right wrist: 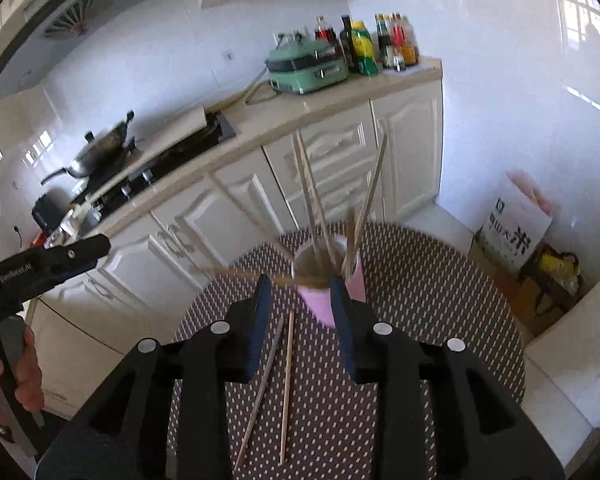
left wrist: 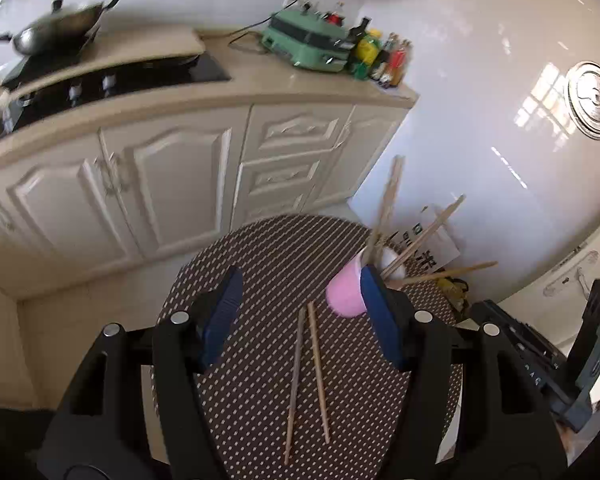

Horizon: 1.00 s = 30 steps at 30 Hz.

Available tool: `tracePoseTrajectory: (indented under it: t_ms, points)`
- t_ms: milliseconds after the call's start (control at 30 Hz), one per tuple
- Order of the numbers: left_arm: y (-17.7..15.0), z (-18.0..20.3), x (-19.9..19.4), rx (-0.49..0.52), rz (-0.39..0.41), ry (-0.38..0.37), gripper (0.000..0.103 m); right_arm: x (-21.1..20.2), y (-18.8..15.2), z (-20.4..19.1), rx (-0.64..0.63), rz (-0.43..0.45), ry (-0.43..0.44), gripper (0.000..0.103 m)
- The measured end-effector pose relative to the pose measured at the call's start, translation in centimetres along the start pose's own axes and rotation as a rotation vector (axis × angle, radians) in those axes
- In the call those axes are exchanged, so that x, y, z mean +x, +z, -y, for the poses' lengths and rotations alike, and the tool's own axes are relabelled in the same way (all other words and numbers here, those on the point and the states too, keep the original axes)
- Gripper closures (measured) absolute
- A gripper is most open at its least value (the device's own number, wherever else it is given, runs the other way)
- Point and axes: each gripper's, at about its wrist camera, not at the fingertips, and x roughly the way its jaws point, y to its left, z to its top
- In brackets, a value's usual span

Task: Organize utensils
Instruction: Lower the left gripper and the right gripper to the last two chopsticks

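hovering over the dotted mat (right wrist: pixel 420 280), the right gripper (right wrist: pixel 300 300) and left gripper (left wrist: pixel 300 300) are both standing empty, jaws parted. two chopsticks (right wrist: pixel 286 384) are lying loose beside the pink cup (right wrist: pixel 320 304); next probably comes pinching one.

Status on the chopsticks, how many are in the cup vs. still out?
Done: several chopsticks already stand in the pink cup. In hand: nothing; the left tool and right tool are both open and empty. Left: two chopsticks still lie side by side on the dotted mat near the cup.
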Motion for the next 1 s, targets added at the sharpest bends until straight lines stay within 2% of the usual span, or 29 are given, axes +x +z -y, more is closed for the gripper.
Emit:
tracePoseTrajectory:
  t_ms: [267,700,1000]
  points:
    - [-3.2,-1.4,3.0,0.014,-0.096,0.033,0.041,2.8,-2.9,-0.7,-0.009,-0.102,-0.008,0.074]
    - [-6.5,-0.7,9.3,0.044,-0.261,0.048,0.039,7.7,-4.8,-0.3,-0.009,-0.243,-0.006,0.074]
    - [-8.3,-0.9,14.0,0.024,-0.385,0.055,0.037,10.3,-6.2,0.9,0.000,-0.324,0.009,0.074]
